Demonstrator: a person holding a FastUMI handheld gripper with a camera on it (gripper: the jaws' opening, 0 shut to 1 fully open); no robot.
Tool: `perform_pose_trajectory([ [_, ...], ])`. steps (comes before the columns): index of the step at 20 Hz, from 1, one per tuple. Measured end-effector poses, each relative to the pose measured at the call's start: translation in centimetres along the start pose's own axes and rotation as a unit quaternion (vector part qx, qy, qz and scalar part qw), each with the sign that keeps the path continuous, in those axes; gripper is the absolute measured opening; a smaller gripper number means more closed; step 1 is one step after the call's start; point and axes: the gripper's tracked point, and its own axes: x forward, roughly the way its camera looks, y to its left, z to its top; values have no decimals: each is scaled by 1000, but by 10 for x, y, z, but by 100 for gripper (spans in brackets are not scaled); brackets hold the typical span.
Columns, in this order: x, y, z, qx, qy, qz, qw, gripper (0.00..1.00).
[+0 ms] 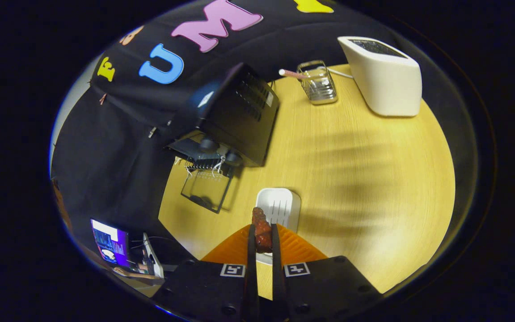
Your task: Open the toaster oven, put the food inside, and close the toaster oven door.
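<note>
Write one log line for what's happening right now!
gripper: shut on food | food: held above white tray | toaster oven: door open | next: carry food inside

Wooden table (351, 179), toaster oven (235, 116), white tray (284, 203), glass holder (318, 85), white appliance (385, 76)

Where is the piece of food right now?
The food is clamped between the gripper jaws, held above the white tray on the wooden table, with the open toaster oven ahead to the left.
</note>
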Motion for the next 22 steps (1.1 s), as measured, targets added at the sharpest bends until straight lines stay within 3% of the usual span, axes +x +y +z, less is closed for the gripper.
perform_pose_trajectory([
  [11,-47,151,17,-52,-168,-8,984,17],
  [22,22,256,40,-69,-220,-23,973,17],
])
